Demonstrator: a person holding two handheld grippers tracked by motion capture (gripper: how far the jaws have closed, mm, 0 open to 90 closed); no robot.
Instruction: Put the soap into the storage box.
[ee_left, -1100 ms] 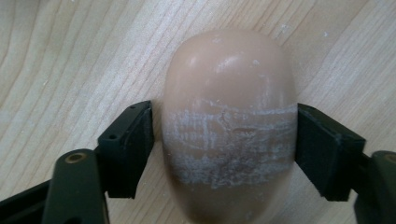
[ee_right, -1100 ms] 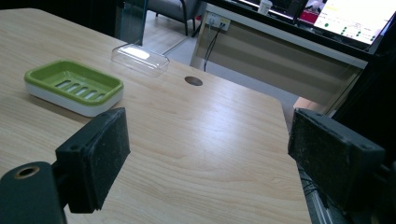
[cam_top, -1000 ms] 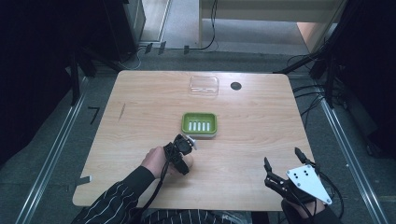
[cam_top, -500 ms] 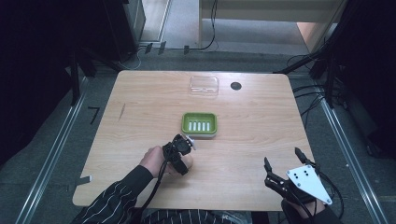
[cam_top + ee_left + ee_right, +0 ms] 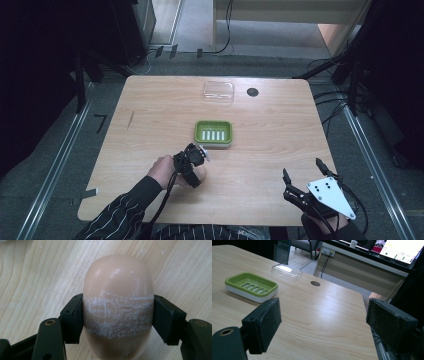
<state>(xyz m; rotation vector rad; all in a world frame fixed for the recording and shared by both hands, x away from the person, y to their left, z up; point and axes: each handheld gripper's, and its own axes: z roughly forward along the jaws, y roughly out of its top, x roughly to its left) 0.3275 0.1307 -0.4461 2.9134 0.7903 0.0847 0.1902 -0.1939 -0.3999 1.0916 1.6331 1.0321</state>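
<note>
A beige oval soap bar (image 5: 117,287) with white scuff marks lies on the wooden table, and my left gripper (image 5: 120,317) is shut on its sides, one black pad pressing each flank. From above, that left gripper (image 5: 192,164) points down at the soap bar (image 5: 199,175) just in front of the green soap dish (image 5: 197,131). My right gripper (image 5: 301,169) stands open near the table's front right corner with nothing between its pads (image 5: 263,322). The green soap dish (image 5: 249,275) holds nothing.
A clear plastic lid (image 5: 218,92) lies at the back of the table beside a dark round cable hole (image 5: 252,92); both appear beyond the dish as the lid (image 5: 287,271) and hole (image 5: 315,283). Cables and dark stands surround the table.
</note>
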